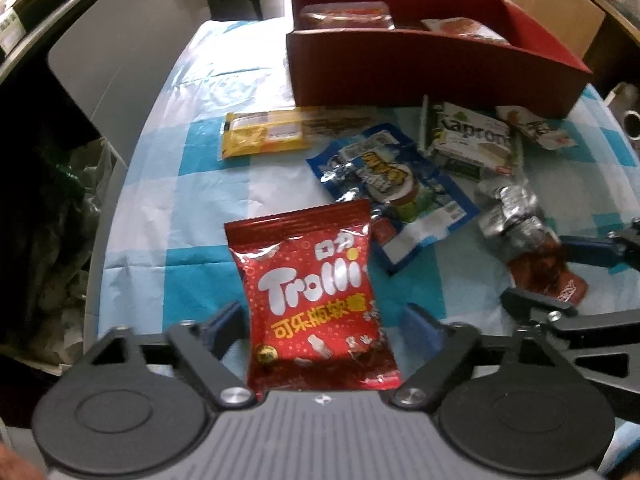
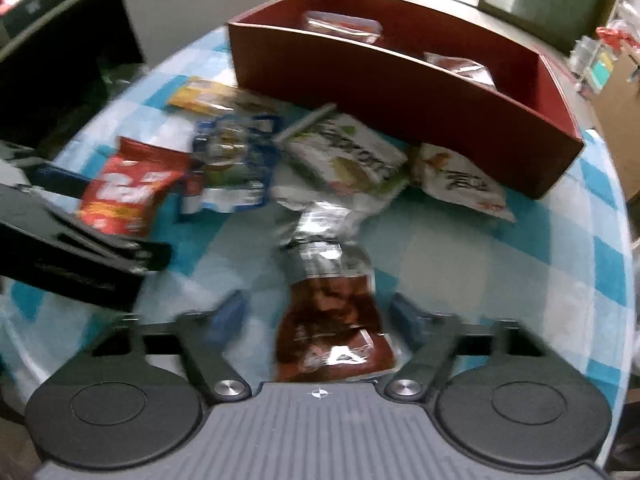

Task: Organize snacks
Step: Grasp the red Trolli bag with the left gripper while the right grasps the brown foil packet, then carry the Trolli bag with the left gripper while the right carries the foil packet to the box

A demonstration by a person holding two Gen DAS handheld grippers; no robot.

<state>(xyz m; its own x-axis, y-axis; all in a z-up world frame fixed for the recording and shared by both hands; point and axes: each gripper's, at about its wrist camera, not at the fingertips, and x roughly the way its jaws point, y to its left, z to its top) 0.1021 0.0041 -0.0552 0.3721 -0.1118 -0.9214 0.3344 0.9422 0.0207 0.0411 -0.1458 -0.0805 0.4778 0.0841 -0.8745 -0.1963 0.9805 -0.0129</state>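
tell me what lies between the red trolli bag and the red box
In the left wrist view, the blue snack pouch and yellow packet lie between Trolli bag and red box.

Left claw (image 1: 320, 320): jaws spread wide, red gummy bag (image 1: 316, 300) lying between them on checked tabletop (image 1: 176, 184). Ahead: blue packet (image 1: 394, 184), yellow packet (image 1: 264, 134), green-white wafer pack (image 1: 472, 140). Farther ahead: red box (image 1: 400, 68) holding two packets. Right: silver-brown bag (image 1: 524, 240).

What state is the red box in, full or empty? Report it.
Partly filled. The red box holds two snack packets, one on the left and one further right, with bare floor showing around them.
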